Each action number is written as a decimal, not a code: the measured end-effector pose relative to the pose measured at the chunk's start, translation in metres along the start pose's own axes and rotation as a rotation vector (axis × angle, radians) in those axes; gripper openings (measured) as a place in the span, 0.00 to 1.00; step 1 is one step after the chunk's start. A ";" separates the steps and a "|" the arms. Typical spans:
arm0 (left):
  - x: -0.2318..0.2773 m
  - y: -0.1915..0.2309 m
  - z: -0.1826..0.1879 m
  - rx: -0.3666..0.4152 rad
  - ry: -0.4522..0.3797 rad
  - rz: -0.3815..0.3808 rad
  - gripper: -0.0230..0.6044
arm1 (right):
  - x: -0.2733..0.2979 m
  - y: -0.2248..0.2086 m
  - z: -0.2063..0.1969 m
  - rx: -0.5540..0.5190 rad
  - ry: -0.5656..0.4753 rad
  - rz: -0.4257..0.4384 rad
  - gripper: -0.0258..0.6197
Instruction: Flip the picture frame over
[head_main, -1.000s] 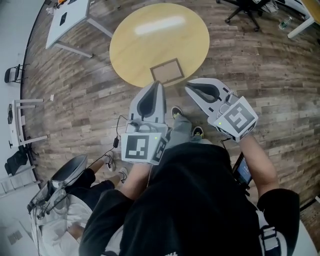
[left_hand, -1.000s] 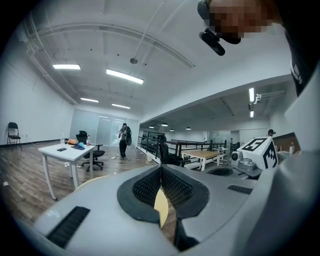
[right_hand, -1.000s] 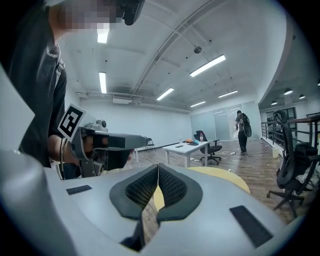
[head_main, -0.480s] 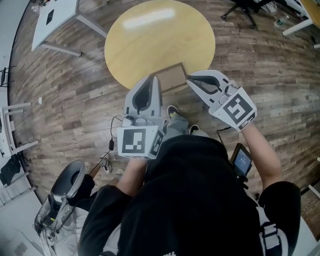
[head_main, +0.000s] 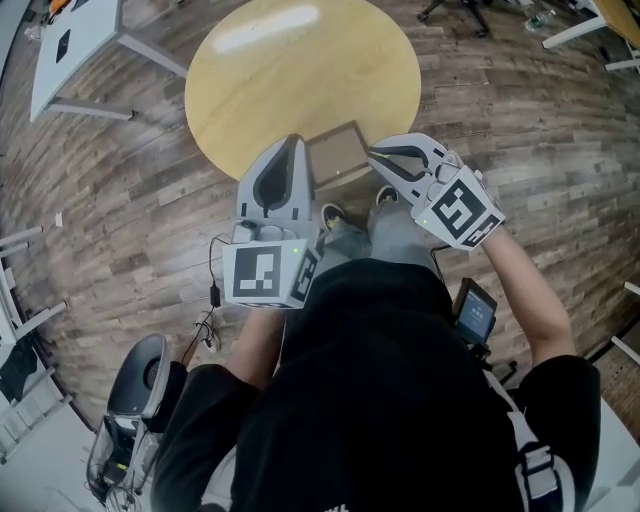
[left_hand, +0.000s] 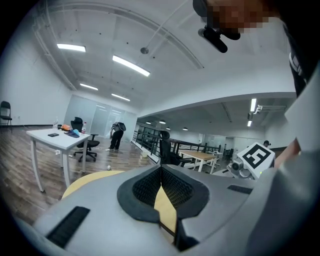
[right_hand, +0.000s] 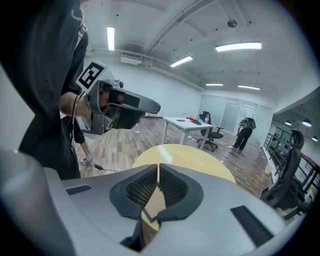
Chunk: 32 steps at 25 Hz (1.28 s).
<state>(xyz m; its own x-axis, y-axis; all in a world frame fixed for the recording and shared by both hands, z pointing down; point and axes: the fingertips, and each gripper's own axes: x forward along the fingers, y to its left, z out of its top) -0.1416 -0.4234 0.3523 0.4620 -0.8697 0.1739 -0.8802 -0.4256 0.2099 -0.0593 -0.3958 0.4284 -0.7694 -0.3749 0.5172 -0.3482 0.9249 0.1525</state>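
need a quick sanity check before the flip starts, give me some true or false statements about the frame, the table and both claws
1. The frame lies flat on the round table, near the edge closest to the person. True.
2. The right claw is clamped on the frame. False: its jaws are shut on nothing, with the tip by the frame's right side.
3. The left claw is wide open. False: its jaws are together and empty.
4. In the head view the frame sits between the two claws. True.
5. A mug stands on the table next to the frame. False: only the frame shows on the table.
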 end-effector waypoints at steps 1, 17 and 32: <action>0.003 0.003 -0.002 -0.004 0.003 0.002 0.07 | 0.004 0.001 -0.004 -0.002 0.009 0.013 0.07; 0.013 0.027 -0.037 -0.016 0.074 0.084 0.07 | 0.069 0.038 -0.142 -0.221 0.321 0.214 0.24; 0.004 0.042 -0.052 -0.011 0.104 0.116 0.07 | 0.099 0.065 -0.216 -0.672 0.473 0.291 0.34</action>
<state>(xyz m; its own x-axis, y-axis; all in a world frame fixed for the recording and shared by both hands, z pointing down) -0.1713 -0.4317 0.4122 0.3664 -0.8820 0.2962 -0.9274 -0.3204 0.1931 -0.0428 -0.3592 0.6711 -0.4235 -0.1905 0.8857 0.3318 0.8771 0.3473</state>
